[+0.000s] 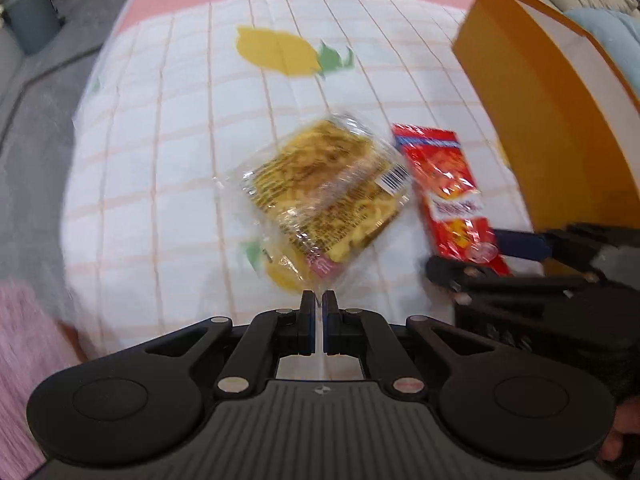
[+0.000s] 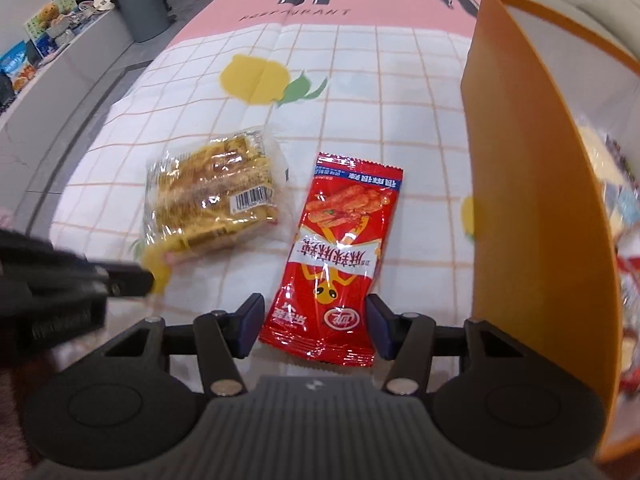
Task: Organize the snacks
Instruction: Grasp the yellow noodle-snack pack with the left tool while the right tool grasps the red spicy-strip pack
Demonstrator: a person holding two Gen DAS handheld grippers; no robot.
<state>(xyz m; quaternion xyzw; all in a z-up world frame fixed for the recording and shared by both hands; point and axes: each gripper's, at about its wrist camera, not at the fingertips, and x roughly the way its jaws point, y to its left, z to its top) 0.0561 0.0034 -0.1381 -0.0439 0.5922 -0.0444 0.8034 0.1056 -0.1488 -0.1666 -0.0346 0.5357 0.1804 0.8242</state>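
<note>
A clear packet of yellow noodle snack (image 1: 324, 196) lies on the checked cloth; it also shows in the right wrist view (image 2: 212, 196). My left gripper (image 1: 319, 304) is shut on the packet's near edge seam. A red snack packet (image 2: 336, 256) lies to its right, also seen in the left wrist view (image 1: 448, 196). My right gripper (image 2: 316, 324) is open, its fingers either side of the red packet's near end. An orange box (image 2: 532, 184) stands at the right with several snacks inside.
The cloth (image 2: 360, 80) has lemon prints and a pink band at the far end. A grey bin (image 2: 142, 4) and a counter with packets stand far left. A sofa lies beyond the box.
</note>
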